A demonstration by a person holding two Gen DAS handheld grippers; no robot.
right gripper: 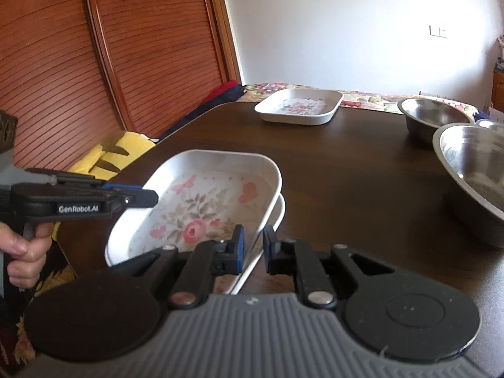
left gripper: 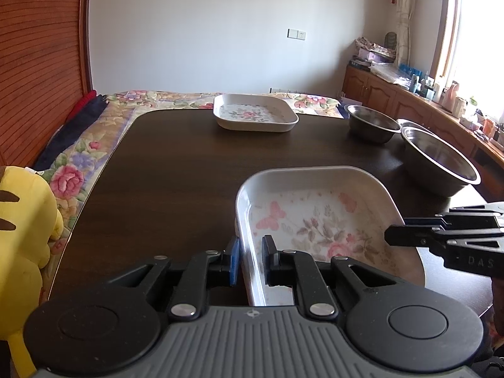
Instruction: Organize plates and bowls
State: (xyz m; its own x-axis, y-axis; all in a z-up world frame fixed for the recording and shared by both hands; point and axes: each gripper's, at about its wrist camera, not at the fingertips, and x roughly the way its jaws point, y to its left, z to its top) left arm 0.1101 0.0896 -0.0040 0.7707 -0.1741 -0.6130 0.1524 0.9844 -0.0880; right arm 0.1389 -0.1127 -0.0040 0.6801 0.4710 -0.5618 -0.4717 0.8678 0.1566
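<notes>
Both grippers pinch the near floral plate (right gripper: 201, 208) by opposite rims — the left gripper (left gripper: 251, 258) on its left wall, the right gripper (right gripper: 253, 247) on its right — holding it tilted above a second plate (right gripper: 278, 217) on the dark table (right gripper: 346, 173); a third plate (left gripper: 255, 111) and steel bowls (left gripper: 439, 160) sit farther back.

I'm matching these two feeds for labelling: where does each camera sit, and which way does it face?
Left wrist: sits on the left claw, facing across the dark table to the far white wall; its fingers straddle the near floral plate rim; the right claw enters from the right.
Right wrist: sits on the right claw, facing across the table toward the slatted wooden panel; the left claw and a hand show at left.
Shared: near plate, far floral plate, steel bowls, yellow plush.
</notes>
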